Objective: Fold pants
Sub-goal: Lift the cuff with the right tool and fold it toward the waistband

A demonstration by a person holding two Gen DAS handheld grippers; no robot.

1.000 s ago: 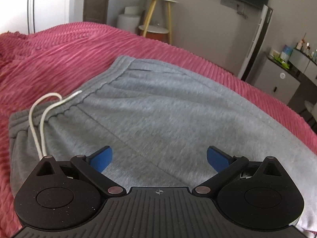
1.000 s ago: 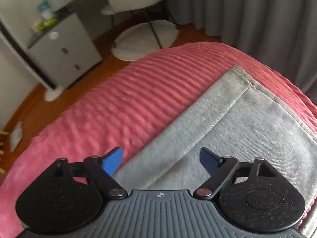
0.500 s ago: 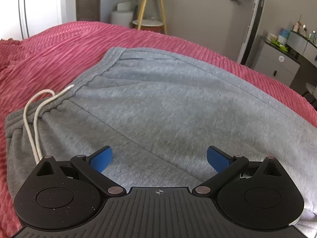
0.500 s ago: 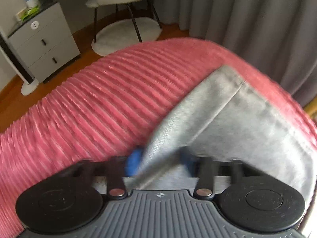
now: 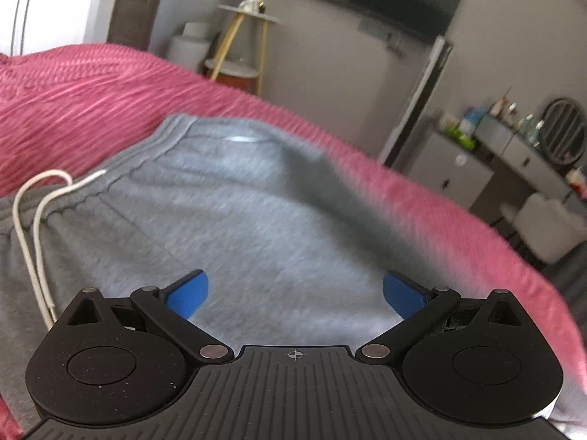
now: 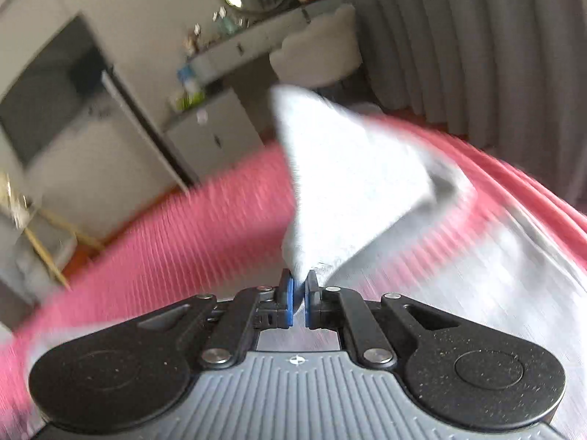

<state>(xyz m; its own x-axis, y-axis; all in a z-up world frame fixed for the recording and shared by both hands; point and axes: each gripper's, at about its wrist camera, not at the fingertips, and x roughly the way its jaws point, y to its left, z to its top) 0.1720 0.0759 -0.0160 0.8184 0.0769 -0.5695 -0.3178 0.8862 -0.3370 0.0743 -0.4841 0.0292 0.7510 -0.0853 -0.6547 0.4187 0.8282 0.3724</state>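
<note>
Pinching a hem corner of the grey pants (image 6: 341, 183), the right tool (image 6: 300, 295) holds it up off the bed (image 6: 190, 220) as a soft, limp peak. I judge the fold barely begun. Its partner, the left tool (image 5: 293, 293), hangs spread above fleecy cloth near the waistband and white drawstring (image 5: 35, 220); the ribbed pink cover looks plush.

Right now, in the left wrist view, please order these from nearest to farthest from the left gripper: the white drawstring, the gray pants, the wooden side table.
1. gray pants: directly under and ahead of the open left gripper.
2. white drawstring: to the left, lying at the waistband.
3. wooden side table: far behind, beyond the pink bedcover, by the wall.
</note>
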